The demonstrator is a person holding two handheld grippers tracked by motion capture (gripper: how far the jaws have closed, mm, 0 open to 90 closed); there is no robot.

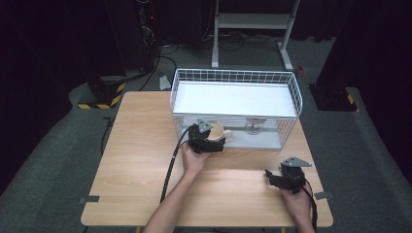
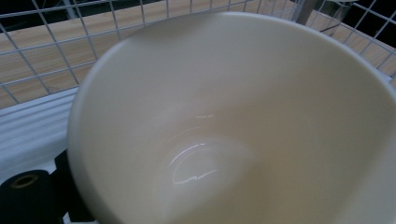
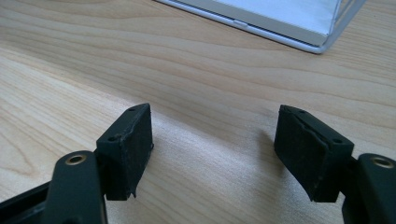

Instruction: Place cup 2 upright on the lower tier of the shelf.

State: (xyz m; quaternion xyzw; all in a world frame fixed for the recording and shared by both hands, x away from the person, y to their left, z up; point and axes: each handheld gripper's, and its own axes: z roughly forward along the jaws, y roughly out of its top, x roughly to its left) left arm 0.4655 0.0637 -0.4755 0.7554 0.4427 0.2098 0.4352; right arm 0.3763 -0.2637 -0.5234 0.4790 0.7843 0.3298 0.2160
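We had our left gripper (image 1: 208, 138) at the open front of the white wire rack (image 1: 233, 77), with the cream cup (image 1: 217, 131) right at its fingers, at the edge of the rack's lower shelf. In the left gripper view the cup (image 2: 233, 121) sat so close ahead of the jaws that we looked straight down into its glossy bowl; a bit of black jaw showed beneath its rim at the lower left. We judged that the jaws were clamped on the cup's wall, since the cup hung tilted toward the camera, but the fingers themselves were hidden and we could not tell for certain.

Beyond the cup, farther along the same shelf, stood a stemmed glass (image 1: 254, 125), well apart from our left fingers. We supposed the cup was being carried by its rim because that leaves the base free to meet the shelf.

Our right gripper (image 1: 278, 177) rested low over the wooden table (image 1: 141, 145), near its front edge. Its pads (image 3: 130, 144) stood wide apart with only bare wood between them, and the rack's corner (image 3: 322, 44) lay ahead of the fingertips. We took it to be idle, kept clear of the working hand.
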